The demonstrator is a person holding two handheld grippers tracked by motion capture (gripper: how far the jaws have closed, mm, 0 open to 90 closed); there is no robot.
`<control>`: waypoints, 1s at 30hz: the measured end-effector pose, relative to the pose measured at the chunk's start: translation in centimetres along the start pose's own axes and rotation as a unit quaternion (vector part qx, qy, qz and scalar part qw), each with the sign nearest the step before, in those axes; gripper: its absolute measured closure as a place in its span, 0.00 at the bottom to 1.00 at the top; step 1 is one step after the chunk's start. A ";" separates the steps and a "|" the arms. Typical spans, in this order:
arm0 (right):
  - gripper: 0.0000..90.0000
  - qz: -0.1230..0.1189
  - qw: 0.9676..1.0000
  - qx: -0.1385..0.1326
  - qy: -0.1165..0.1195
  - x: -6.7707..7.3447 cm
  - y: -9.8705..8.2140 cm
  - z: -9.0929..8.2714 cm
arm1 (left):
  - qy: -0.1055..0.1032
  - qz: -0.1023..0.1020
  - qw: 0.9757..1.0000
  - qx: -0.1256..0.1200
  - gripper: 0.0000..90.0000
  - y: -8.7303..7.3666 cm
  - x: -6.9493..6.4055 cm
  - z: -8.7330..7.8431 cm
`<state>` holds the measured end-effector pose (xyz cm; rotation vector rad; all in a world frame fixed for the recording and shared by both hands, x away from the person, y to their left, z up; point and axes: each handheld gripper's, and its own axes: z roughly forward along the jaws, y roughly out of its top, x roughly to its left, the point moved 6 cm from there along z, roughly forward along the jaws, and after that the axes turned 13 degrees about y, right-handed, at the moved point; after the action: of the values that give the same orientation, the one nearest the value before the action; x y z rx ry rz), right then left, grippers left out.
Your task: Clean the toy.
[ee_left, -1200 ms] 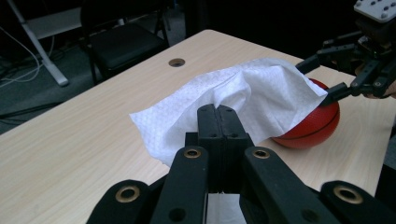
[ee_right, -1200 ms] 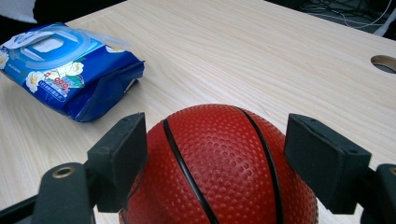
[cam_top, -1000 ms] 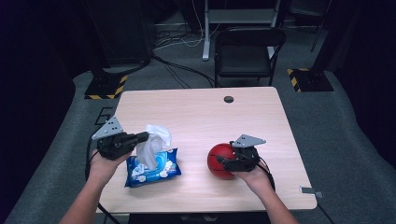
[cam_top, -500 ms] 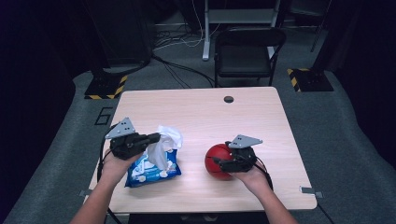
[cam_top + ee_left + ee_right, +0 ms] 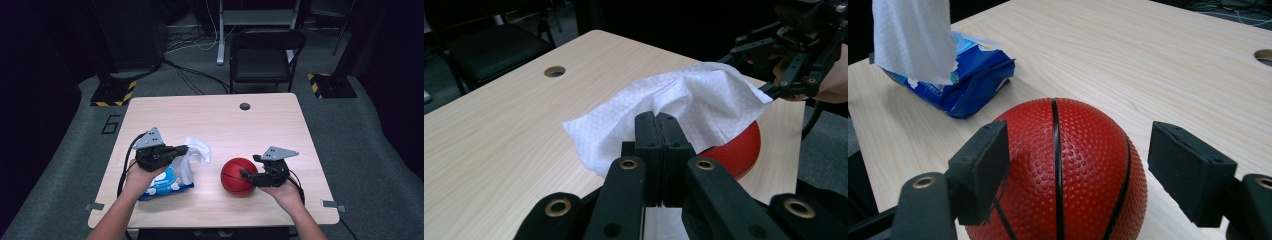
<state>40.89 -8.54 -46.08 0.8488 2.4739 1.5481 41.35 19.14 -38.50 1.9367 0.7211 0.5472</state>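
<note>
My left gripper (image 5: 187,148) is shut on a white wipe (image 5: 198,149) that still trails from the blue wipes pack (image 5: 165,185) under my left hand. In the left gripper view the wipe (image 5: 684,105) drapes over the closed jaws, with the red ball (image 5: 739,150) just behind it. The small red basketball (image 5: 237,175) rests on the table at front right. My right gripper (image 5: 247,175) straddles the ball (image 5: 1068,165). Its jaws have just been closing; the left pad (image 5: 983,165) is at the ball's surface, and a gap shows at the right pad (image 5: 1188,170).
The light wooden table (image 5: 225,120) has a cable hole (image 5: 244,106) near its far edge. A black chair (image 5: 265,55) stands behind the table. Cables and yellow-black floor plates lie on the dark carpet beyond.
My left gripper has moved right toward the ball, drawing the wipe further out of the pack. The right gripper's jaws have narrowed around the ball, which stays in place.
</note>
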 end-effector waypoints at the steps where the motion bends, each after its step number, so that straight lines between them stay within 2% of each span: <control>1: 0.26 -0.001 1.000 0.000 0.001 0.1 0.0 0.1 | -0.005 -0.001 1.000 -0.001 0.99 0.1 -0.4 0.3; 7: 0.26 -0.006 1.000 0.004 0.017 0.9 0.4 1.5 | -0.023 0.005 1.000 0.001 0.99 0.3 -2.1 2.2; 9: 0.26 -0.007 1.000 0.004 0.020 1.1 0.4 1.7 | -0.023 0.006 1.000 0.002 0.99 0.2 -2.4 2.5; 15: 0.24 -0.007 1.000 0.002 0.021 1.3 0.5 2.0 | -0.038 -0.003 0.999 0.005 0.99 -0.2 -3.4 4.4; 17: 0.24 -0.017 1.000 0.004 0.016 1.6 0.6 1.4 | -0.039 -0.001 0.999 0.008 0.99 -0.4 -3.8 4.9; 19: 0.25 -0.027 1.000 0.001 0.011 2.0 0.4 -0.1 | -0.042 0.004 0.999 0.010 0.99 -0.6 -4.0 5.2; 20: 0.26 -0.024 1.000 0.002 0.009 1.9 0.0 -0.8 | -0.044 0.001 0.999 0.012 0.99 -0.7 -4.2 5.4; 21: 0.27 -0.017 1.000 0.014 0.005 1.5 -1.2 -1.7 | -0.047 0.001 0.999 0.013 0.99 -0.7 -4.3 5.5; 25: 0.28 -0.003 0.999 0.033 0.005 1.0 -2.8 -1.7 | -0.054 0.001 0.998 0.014 0.99 -0.7 -4.9 6.2; 27: 0.28 0.008 0.999 0.018 0.025 1.0 -3.0 -1.3 | -0.058 0.003 0.998 0.013 0.99 -0.6 -5.3 6.4; 30: 0.28 0.005 0.999 0.019 0.030 1.2 -2.9 -0.9 | -0.063 0.005 0.998 0.013 0.99 -0.5 -5.8 6.7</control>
<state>38.40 -9.64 -47.89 0.8322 2.5530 1.5578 41.29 11.12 -42.29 1.9804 0.6419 0.4202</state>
